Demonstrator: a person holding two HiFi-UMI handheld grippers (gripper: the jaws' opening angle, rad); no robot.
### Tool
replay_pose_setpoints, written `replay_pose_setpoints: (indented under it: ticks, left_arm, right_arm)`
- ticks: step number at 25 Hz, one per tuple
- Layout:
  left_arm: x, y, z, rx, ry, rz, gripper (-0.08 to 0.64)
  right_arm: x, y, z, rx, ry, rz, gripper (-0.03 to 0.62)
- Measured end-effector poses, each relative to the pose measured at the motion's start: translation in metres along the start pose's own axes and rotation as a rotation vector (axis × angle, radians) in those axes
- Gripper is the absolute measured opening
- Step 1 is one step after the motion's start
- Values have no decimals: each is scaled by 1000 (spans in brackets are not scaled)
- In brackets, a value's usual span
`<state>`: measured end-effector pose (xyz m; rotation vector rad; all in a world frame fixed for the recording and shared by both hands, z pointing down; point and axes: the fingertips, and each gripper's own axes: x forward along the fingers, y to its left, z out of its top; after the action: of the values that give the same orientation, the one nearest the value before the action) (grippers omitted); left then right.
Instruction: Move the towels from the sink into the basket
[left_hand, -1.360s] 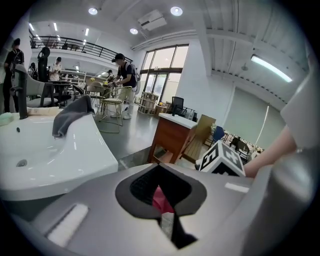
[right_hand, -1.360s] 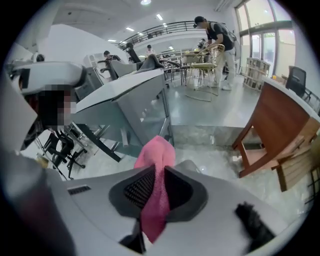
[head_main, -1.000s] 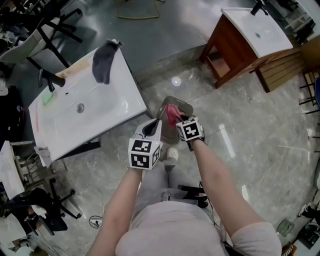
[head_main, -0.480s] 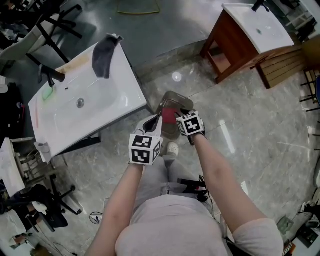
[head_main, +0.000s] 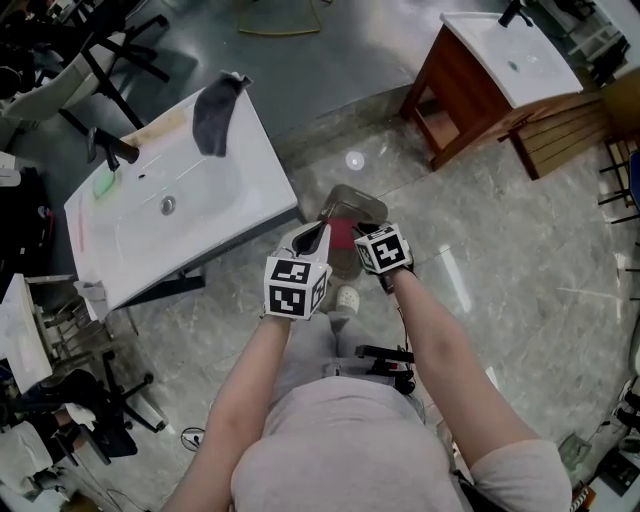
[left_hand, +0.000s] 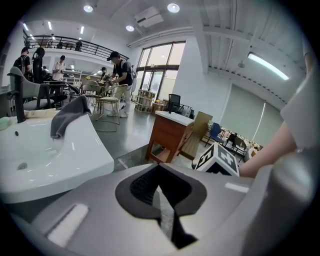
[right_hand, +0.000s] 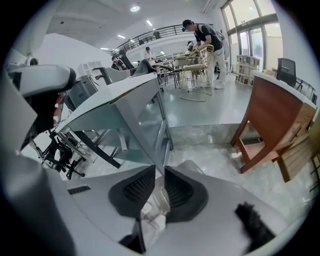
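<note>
Towels update: pink towel (head_main: 343, 236) is lying in the basket (head_main: 362, 204) at centre, so the right gripper (right_hand: 163, 172) has just been closing its jaws to a sliver on nothing. Left gripper (left_hand: 159, 169) is idling clenched and empty. Grey towel (head_main: 214, 115) is draping over the sink (head_main: 210, 215) rim, upper left, probably next.

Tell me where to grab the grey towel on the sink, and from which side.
Probably pinch the grey towel at its raised fold on the sink rim, from above: it drapes over that corner, and the fold stands proud while the rest lies flat.
</note>
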<state>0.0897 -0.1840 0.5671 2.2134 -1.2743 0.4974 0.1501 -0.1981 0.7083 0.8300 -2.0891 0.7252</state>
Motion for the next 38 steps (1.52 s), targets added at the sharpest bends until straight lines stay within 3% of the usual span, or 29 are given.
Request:
replay_pose_setpoints:
  ticks: [6,20,30,38]
  left_arm:
    - [-6,-3,14,33,-17,-13,8]
    - [-29,-11,49,86,-83,-43,8]
    - [-46,-13,76,129,-148,-71,8]
    - [-58,-20,100,186,-196,-127,8]
  right_arm:
    - [-20,15,10,-21,2,38,20]
    - [-78,32,47,-130,-25,78,18]
    - [-126,35,89,-180,-108,27,18]
    - [-170,43,138,-238,-244,-37,18]
